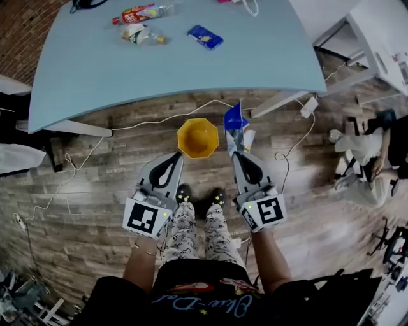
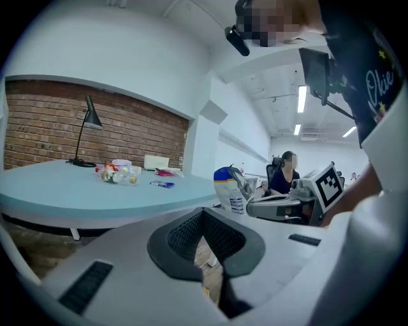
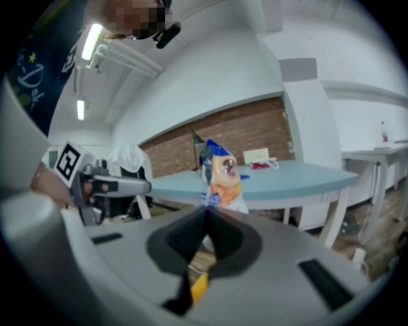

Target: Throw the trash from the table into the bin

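My right gripper [image 1: 234,153] is shut on a blue and silver snack bag [image 1: 235,127], which stands up from its tips just right of the yellow bin [image 1: 197,137] on the floor. In the right gripper view the bag [image 3: 223,178] rises straight above the closed jaws, and a bit of the yellow bin [image 3: 199,286] shows below them. My left gripper [image 1: 176,156] is shut and holds nothing, its tip at the bin's near left rim. On the blue table [image 1: 255,63] lie a red-labelled bottle [image 1: 137,13], a crumpled clear bottle [image 1: 143,35] and a blue packet [image 1: 205,37].
White cables [image 1: 159,120] run over the wooden floor between table and bin. A power strip [image 1: 308,106] lies near the table's leg on the right. A black desk lamp [image 2: 86,130] stands on the table. A person sits at a desk [image 2: 284,175] in the background.
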The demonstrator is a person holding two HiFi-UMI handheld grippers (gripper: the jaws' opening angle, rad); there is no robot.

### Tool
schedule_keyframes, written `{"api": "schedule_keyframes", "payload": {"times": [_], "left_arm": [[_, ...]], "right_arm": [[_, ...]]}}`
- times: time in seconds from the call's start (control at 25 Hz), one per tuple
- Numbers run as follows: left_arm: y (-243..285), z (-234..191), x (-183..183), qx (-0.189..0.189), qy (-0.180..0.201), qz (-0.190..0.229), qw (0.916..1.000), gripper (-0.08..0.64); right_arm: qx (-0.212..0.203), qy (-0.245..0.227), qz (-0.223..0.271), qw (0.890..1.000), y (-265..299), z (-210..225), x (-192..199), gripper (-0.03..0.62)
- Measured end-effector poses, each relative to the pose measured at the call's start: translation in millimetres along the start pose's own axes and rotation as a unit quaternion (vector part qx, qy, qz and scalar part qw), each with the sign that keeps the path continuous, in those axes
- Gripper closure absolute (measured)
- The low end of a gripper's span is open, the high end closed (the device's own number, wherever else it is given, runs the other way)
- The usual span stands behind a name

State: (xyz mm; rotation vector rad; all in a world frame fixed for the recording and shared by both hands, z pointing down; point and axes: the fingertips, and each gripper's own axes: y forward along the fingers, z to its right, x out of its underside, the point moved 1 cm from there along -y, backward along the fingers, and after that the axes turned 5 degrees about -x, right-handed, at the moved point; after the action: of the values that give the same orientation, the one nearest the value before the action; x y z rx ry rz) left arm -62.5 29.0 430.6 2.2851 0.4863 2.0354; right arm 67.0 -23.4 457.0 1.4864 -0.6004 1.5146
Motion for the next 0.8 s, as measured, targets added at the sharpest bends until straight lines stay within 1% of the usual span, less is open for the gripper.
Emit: {"api": "schedule_keyframes", "payload": {"times": [0.12,0.24,0.36,0.44,0.64,0.72,0.8], "left_arm": [[6.0,-6.0,14.9,0.0,-0.002,-0.006,1.0,0.552],[11.8,-11.9,25.8,-0.001,-0.003,-0.004,1.0,0.552],[12.7,-11.4,41.3,0.003,-0.01,-0.009,0.9999,0.552],[16.3,-10.0,53.8,0.01,-0.011,-0.017,0.9997,0.552],[26.9,-9.8,77.6,0.011,-0.007,-0.026,0.9996,0.552],[30.5,-12.1,86.0,0.009,-0.005,-0.021,0.9997,0.552],[33.5,-14.8,96.0,0.009,0.005,-0.019,0.9998,0.552]], "right_arm": [[0.0,0.006,-0.009,1.0,11.2,0.2,18.0,0.586],[-0.004,0.008,-0.018,1.0,21.0,-1.7,34.9,0.586],[-0.022,0.013,-0.028,0.999,25.8,-13.3,53.5,0.586],[-0.036,0.007,-0.027,0.999,31.6,-20.5,63.7,0.586],[-0.055,0.006,-0.04,0.998,44.9,-22.3,89.5,0.586],[-0.063,0.017,-0.04,0.997,50.8,-21.9,98.2,0.586],[-0.063,0.035,-0.039,0.997,55.2,-19.8,108.7,0.586]]}}
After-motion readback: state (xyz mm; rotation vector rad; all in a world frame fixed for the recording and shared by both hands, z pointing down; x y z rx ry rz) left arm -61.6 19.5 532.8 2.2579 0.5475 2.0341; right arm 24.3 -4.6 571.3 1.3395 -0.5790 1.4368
